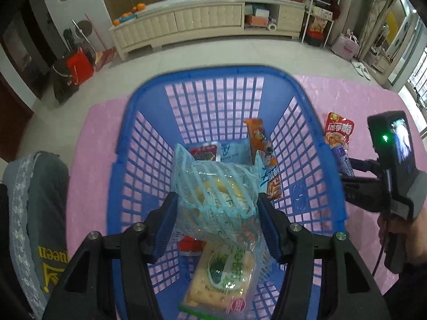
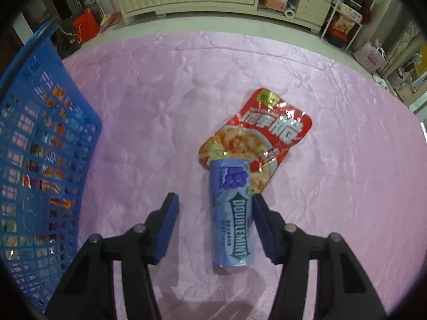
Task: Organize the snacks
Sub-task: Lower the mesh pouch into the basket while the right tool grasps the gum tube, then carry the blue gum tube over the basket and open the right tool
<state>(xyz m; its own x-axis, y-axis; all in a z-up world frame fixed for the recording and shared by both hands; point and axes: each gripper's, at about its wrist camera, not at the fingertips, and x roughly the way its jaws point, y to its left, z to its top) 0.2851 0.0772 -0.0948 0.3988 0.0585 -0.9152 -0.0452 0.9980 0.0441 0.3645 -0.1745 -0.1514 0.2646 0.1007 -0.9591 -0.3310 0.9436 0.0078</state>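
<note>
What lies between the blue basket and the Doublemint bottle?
Only bare pink cloth, in the right wrist view, between the basket and the bottle.

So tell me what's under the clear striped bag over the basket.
Below the striped bag, held over the blue basket, lie a cracker pack and something with a red top. Further packets lie behind. Whatever sits directly beneath the bag is covered.

open cloth [image 2: 149, 112] (basket wall [image 2: 50, 144] left)
</note>
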